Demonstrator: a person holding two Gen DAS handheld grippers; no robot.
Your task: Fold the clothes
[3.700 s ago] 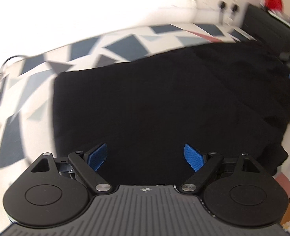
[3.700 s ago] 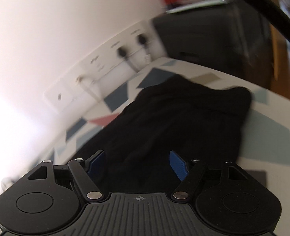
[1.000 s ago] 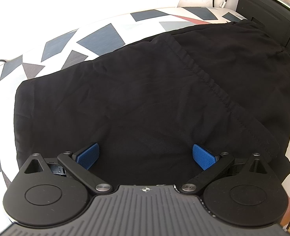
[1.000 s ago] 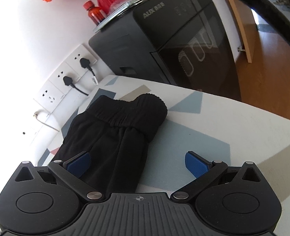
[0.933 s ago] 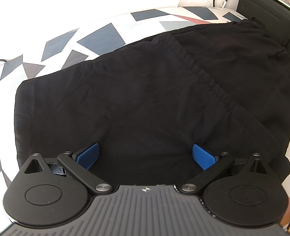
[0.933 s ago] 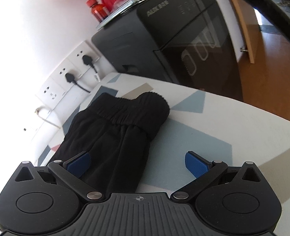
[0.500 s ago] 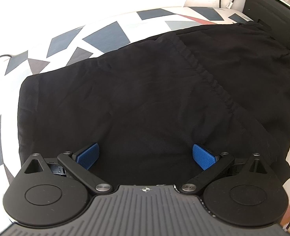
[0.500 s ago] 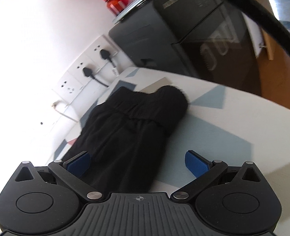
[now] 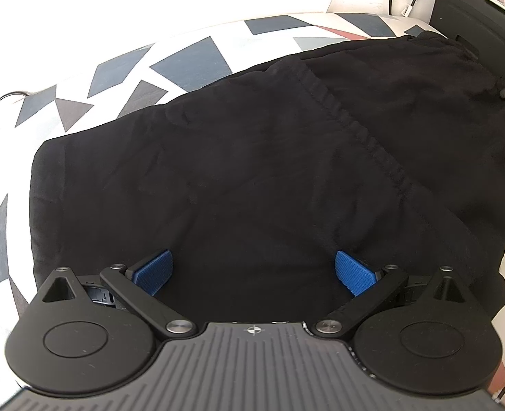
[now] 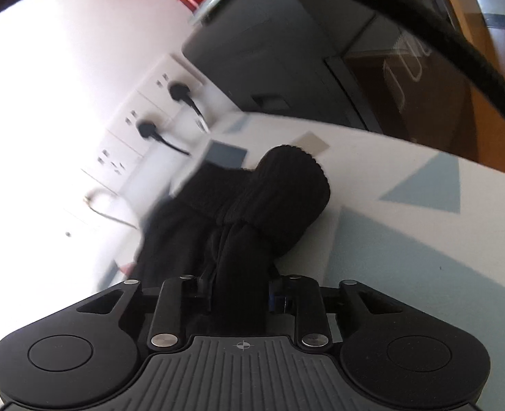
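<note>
Left view, garment: black trousers lie spread on the patterned table, waistband end far right.
Left view, tool: left gripper hangs over the near edge, blue pads wide apart, holding nothing.
Right view, tool: right gripper has its jaws closed together on a bunch of cloth just below the ribbed waistband.
Right view, advice: I think the lift should be slow and level, so the layers stay together; the left one should take the near edge before folding.
</note>
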